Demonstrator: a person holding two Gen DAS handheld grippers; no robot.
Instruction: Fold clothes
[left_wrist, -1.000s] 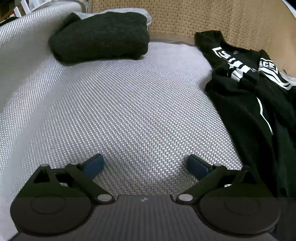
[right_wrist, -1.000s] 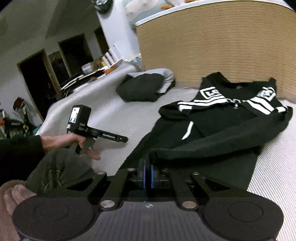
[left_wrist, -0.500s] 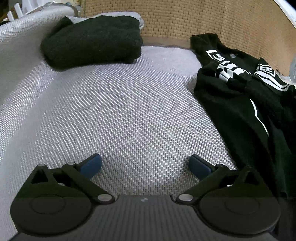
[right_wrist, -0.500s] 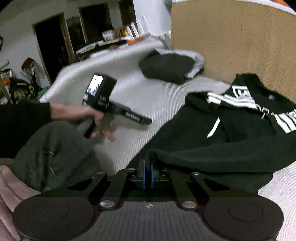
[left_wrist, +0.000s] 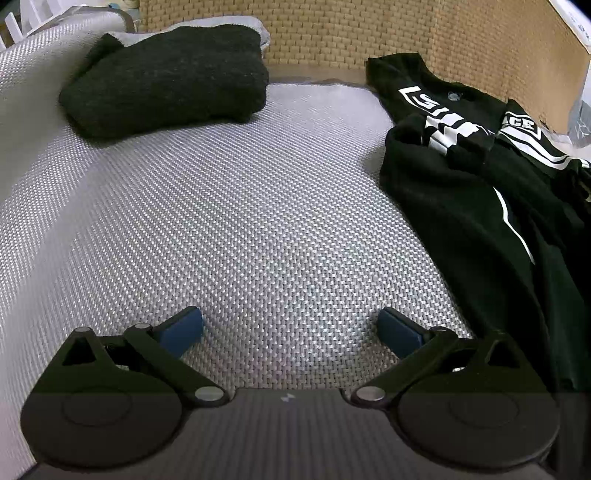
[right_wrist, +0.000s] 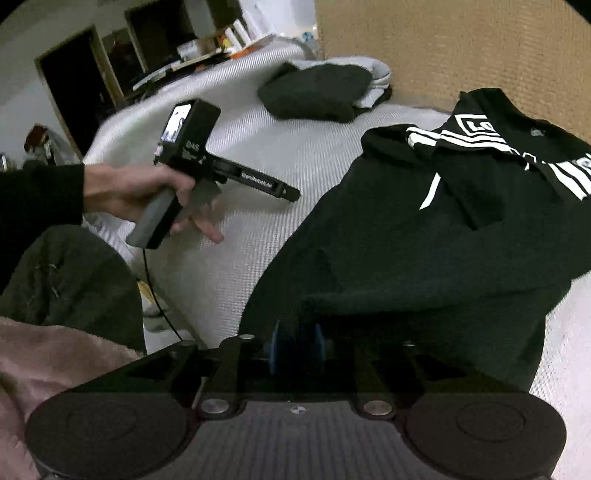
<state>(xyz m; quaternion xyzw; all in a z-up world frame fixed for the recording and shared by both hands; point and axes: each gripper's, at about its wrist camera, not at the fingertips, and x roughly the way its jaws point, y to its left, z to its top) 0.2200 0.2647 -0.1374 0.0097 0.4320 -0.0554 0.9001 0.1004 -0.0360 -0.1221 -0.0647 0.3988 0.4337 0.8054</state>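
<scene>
White woven bedding (left_wrist: 258, 221) carries the black striped sweatshirt (right_wrist: 424, 240) beside the wicker headboard (left_wrist: 351, 33); right gripper (right_wrist: 295, 347) has just been opening over its hem, left gripper (left_wrist: 290, 328) spread empty. Release flat, avoid dragging.

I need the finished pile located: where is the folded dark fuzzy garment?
In the left wrist view, the folded dark fuzzy garment lies upper left on the white woven surface, against the tan woven wall.
</scene>
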